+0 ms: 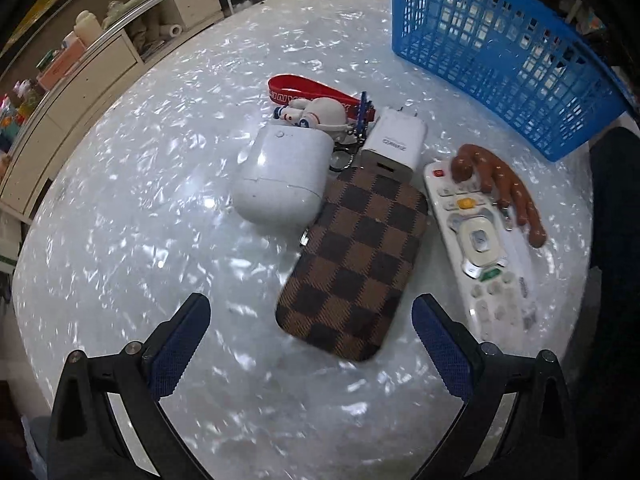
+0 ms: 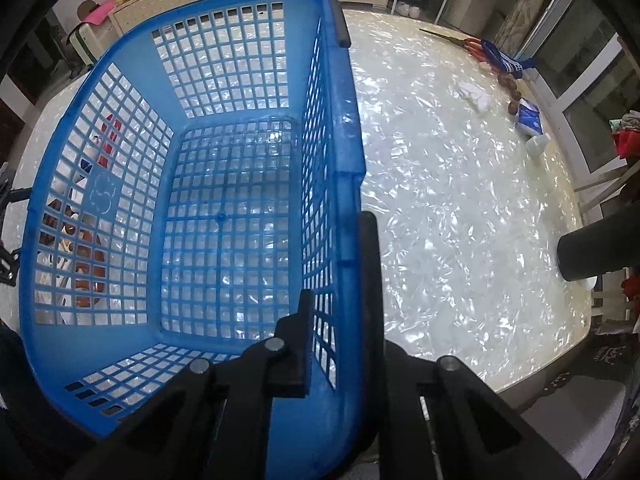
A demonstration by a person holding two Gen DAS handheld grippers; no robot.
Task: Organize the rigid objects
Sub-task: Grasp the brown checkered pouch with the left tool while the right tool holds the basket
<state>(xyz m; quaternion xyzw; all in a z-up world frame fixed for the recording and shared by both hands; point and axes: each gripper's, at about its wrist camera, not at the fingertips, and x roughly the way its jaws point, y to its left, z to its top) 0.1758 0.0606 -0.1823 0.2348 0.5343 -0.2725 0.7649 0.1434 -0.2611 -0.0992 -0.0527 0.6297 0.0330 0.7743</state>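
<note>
Pearly table (image 1: 120,220), pouch (image 1: 352,268) (left view) — basket (image 2: 224,208)

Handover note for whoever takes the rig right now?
Right gripper: shut on the blue basket wall, steadying it.
Left gripper: open, empty, above the checkered pouch.
On the table: pouch, white case, charger, remote, keychain.
Done: nothing; basket is empty.
Left: move every item into the basket.

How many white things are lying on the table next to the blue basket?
3, maybe more hidden. The white case lies left of the checkered pouch. The white charger sits at the pouch's top end. The white remote lies right of it, under a brown toy.
</note>
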